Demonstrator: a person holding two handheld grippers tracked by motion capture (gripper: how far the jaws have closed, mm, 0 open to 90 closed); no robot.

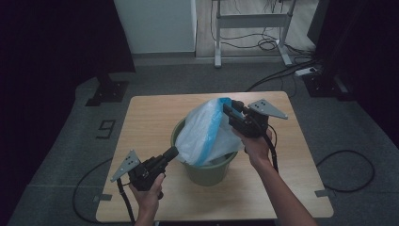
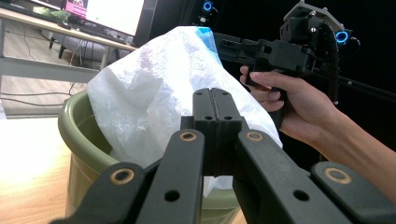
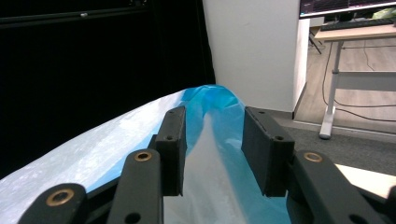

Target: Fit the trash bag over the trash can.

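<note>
Left gripper near desk's front-left, jaws pressed together on nothing, tips beside the bin's near-left rim, just short of the bag. Probably waiting to take a second hold.

Bin at desk centre, green, upright. Bag, white with a blue edge, sits partly in it, bulk bunched up above the rim toward the right.

Right gripper above the bin's far-right side, jaws spread, blue edge lying between them, unpinched. Likely positioned to nip the edge and lift or spread the bag.
</note>
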